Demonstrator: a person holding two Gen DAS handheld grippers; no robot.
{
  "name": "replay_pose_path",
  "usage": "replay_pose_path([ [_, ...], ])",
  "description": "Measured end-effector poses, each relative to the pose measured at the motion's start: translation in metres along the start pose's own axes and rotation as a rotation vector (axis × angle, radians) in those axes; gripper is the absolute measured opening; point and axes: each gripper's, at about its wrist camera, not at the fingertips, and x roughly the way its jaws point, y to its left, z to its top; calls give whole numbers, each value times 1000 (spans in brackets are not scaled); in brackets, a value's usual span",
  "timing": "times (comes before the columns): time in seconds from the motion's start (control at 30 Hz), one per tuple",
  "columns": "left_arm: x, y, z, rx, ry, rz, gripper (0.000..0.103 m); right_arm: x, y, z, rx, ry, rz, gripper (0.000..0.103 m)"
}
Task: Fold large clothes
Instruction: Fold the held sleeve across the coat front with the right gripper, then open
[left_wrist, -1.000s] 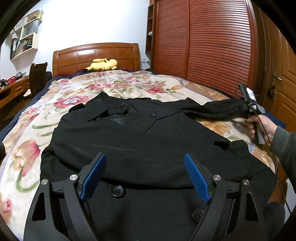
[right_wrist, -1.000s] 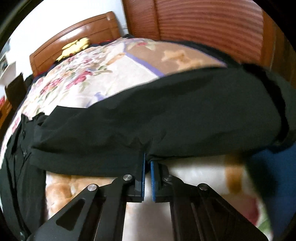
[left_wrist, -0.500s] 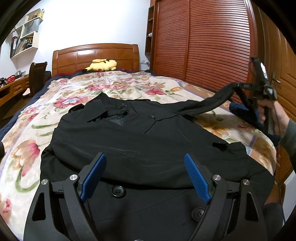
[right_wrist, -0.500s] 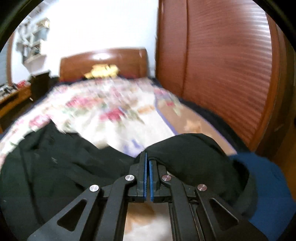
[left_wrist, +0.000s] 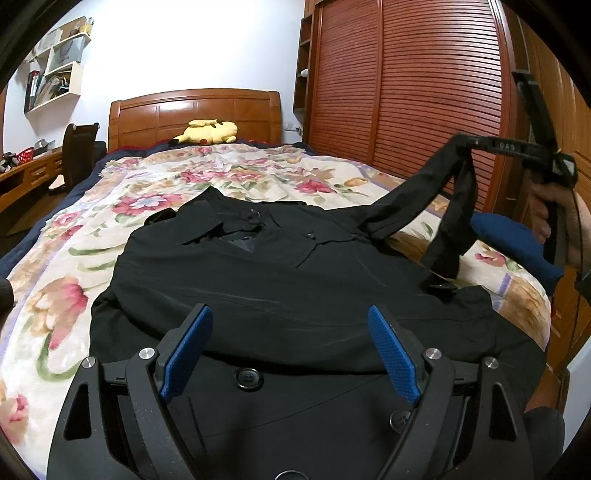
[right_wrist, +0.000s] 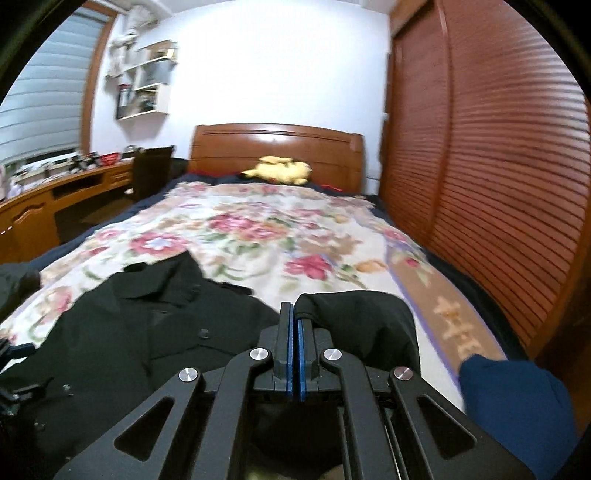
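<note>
Since a second ago you've been hauling that sleeve (left_wrist: 417, 192) up off the floral bedspread (left_wrist: 258, 173), where it was lying flat, and now it's hanging in the air with the cuff end drooping down toward the coat. Your right gripper (right_wrist: 295, 332) is pinching it, blue pads pressed together with the black fabric bunched between them at the tip, and in the left wrist view the same right gripper (left_wrist: 476, 142) is sitting up high over the wardrobe side of the coat with your right hand (left_wrist: 554, 218) wrapped around its handle.

The black coat (left_wrist: 288, 280) itself is lying face up on the bedspread, collar pointing toward the headboard (left_wrist: 192, 114) and the buttoned front running back toward you.

Your left gripper (left_wrist: 290, 347) is hovering over the near part of the coat with its blue pads (left_wrist: 186, 350) spread wide apart, nothing between them, and one coat button (left_wrist: 249, 377) is showing in the gap.

There's a dark blue cushion-looking thing (left_wrist: 513, 243) just beside the coat on the wardrobe side, and a yellow plush (left_wrist: 207, 132) sitting against the headboard, well beyond the collar.

For containers, the wall shelves (right_wrist: 147, 85) are way off past the coat on the desk side and holding some stuff, but it's too small and blurry to say what.
</note>
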Motion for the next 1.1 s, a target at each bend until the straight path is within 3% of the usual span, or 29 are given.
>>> replay_pose_path([
  [0.33, -9, 9, -2, -15, -10, 12, 87, 0, 24, -8, -55, 6, 181, 2],
  [0.6, -14, 16, -2, -23, -15, 27, 87, 44, 28, -52, -2, 190, 327, 2],
  [0.9, -17, 22, -2, -36, -23, 22, 87, 65, 32, -89, 7, 348, 389, 2],
  [1.1, -18, 22, -2, -33, -23, 24, 86, 56, 31, -89, 0, 346, 329, 4],
])
